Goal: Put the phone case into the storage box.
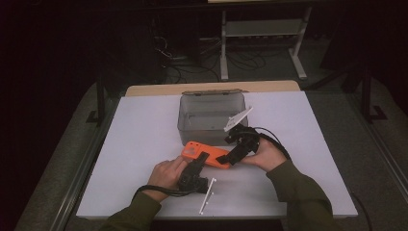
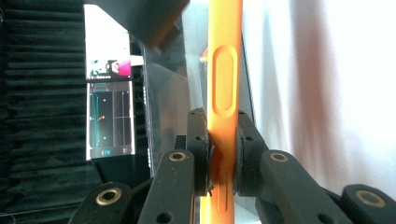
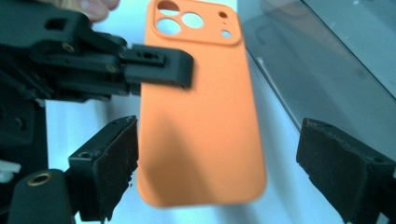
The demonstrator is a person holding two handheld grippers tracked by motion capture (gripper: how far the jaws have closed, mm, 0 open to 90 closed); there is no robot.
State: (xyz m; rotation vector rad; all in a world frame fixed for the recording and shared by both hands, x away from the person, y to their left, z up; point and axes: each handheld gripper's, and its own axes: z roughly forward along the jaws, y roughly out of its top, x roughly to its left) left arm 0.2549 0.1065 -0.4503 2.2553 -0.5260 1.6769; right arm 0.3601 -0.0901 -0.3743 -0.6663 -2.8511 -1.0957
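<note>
Clear plastic bin point(image 1: 211, 115), nothing visible inside

Both forearms wear olive-green sleeves point(image 1: 302, 190). Each hand-held gripper point(image 1: 234, 155) is black, with brass-ringed screw holes, rough dark pads point(image 3: 116, 161), a trailing black cable point(image 1: 161, 191) and a white three-cornered plate point(image 1: 238, 118).
</note>
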